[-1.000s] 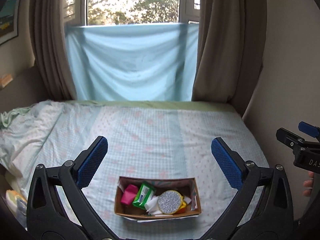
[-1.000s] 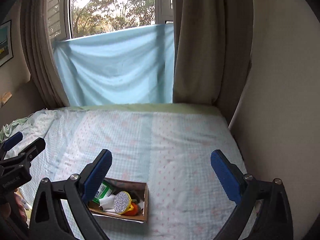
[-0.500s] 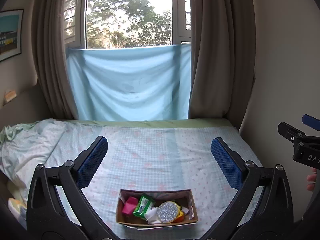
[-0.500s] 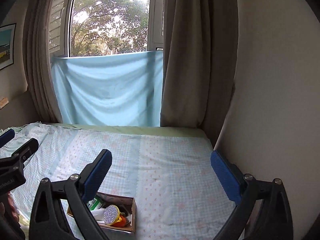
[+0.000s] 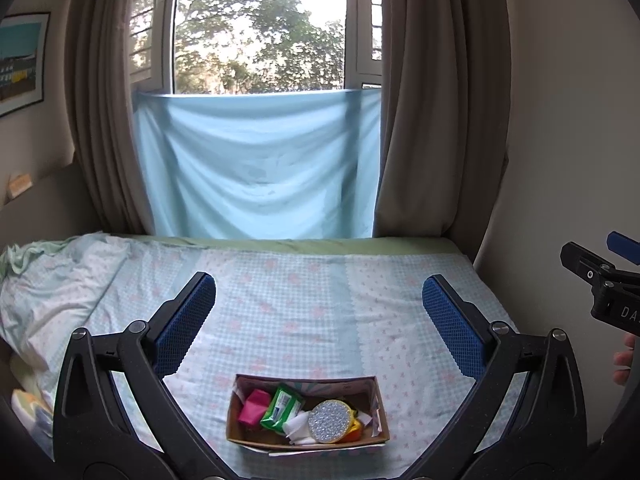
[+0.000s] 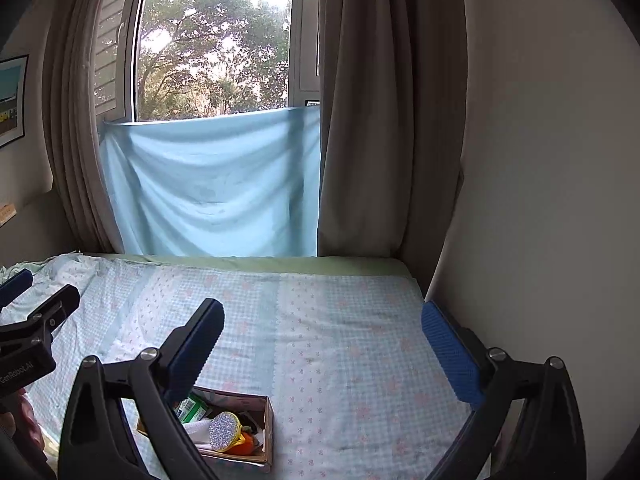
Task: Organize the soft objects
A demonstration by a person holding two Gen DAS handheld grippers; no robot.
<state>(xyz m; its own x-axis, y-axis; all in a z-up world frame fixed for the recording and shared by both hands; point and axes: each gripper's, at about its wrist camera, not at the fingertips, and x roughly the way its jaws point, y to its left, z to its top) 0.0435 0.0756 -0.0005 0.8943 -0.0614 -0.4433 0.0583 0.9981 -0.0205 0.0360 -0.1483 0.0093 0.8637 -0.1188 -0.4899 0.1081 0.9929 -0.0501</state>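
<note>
Left gripper (image 5: pixel 319 304): jaws spread wide apart, nothing between them, held above the bed (image 5: pixel 312 304).

Cardboard box (image 5: pixel 236 426): on the bed's checked sheet, at 6 o'clock in the left wrist view, at 7 o'clock in the right wrist view. Contents, left to right:
- pink soft block (image 5: pixel 253 407), against the box's left wall;
- green packet (image 5: pixel 281 409), tilted, beside the pink block;
- white crumpled tissue (image 5: pixel 297 427), under the packet's lower end;
- round silver glittery pad (image 5: pixel 329 424), resting on a yellow-orange item (image 5: pixel 354 429) that cannot be made out.

Right gripper (image 6: pixel 322 334): jaws wide apart, empty, over the bed's right half, box at its lower left.

Background, 12 o'clock: light blue cloth (image 5: pixel 256 168) hung across the window, between brown curtains (image 5: pixel 424 120).
</note>
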